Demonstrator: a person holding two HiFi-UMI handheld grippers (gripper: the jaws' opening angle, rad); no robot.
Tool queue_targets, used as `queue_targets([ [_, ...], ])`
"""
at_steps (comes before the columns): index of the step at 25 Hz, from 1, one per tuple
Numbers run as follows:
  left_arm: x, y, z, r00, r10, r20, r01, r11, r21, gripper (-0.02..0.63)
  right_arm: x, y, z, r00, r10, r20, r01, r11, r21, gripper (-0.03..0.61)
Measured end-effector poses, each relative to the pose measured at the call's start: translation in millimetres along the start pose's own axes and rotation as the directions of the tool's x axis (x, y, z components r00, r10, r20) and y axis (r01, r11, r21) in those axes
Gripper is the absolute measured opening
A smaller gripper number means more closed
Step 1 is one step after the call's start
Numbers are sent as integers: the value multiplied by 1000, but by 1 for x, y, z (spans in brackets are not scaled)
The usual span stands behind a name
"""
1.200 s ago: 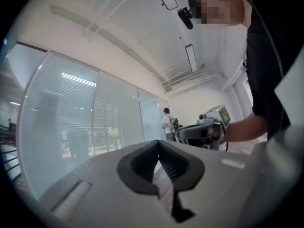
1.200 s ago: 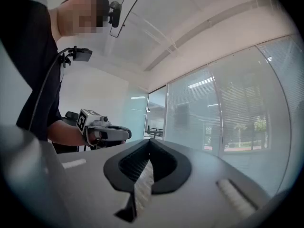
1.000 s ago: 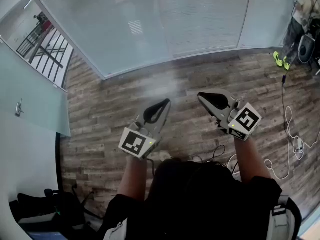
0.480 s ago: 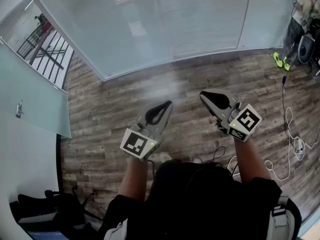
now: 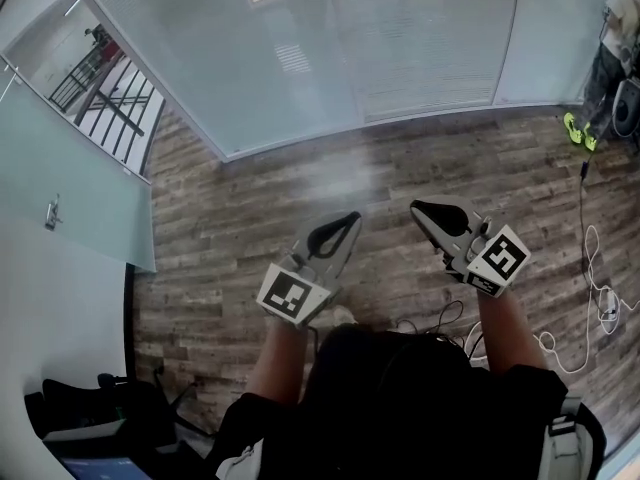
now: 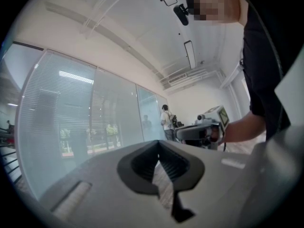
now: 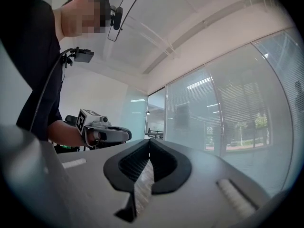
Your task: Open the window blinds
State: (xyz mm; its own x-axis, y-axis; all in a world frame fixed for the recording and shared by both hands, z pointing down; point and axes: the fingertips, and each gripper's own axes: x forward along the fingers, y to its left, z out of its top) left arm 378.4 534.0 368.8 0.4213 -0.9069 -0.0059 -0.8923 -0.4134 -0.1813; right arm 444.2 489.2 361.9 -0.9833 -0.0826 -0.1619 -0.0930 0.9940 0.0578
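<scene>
Task entry, apparently not begun: pale horizontal-slat window blinds (image 5: 430,38) hang lowered along the glass wall, well apart across the dark wood-plank floor (image 5: 230,238) from the grey left gripper (image 5: 350,218) and grey right gripper (image 5: 418,206), both with jaws pressed together, empty.

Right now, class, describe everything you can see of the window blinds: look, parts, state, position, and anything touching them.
The window blinds are pale grey-white and made of thin horizontal slats, which look like plastic or metal. They hang fully lowered in tall panels divided by upright frames, apparently behind glass, and reach almost to the wooden floor. Greenery outside shows faintly through the slats. Nothing touches them.
</scene>
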Motion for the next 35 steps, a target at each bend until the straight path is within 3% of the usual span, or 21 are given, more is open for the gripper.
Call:
queue_targets([
  [7, -2, 16, 0, 999, 12, 35, -10, 998, -65, 5, 17, 0, -16, 998, 25, -61, -26, 1000, -15, 6],
  [12, -2, 47, -24, 1000, 19, 0, -19, 998, -65, 5, 50, -16, -22, 999, -2, -52, 2, 1000, 2, 6],
  [20, -4, 119, -25, 999, -4, 45, 6, 999, -41, 5, 116, -34, -15, 999, -33, -33, 31, 998, -51, 6],
  [26, -8, 161, -28, 997, -54, 47, 56, 998, -26, 4, 159, -41, -23, 997, -75, -30, 73, 997, -40, 6],
  [35, -26, 211, -46, 997, -62, 55, 65, 996, -54, 5, 213, -42, -34, 995, -89, -34, 87, 994, -62, 6],
])
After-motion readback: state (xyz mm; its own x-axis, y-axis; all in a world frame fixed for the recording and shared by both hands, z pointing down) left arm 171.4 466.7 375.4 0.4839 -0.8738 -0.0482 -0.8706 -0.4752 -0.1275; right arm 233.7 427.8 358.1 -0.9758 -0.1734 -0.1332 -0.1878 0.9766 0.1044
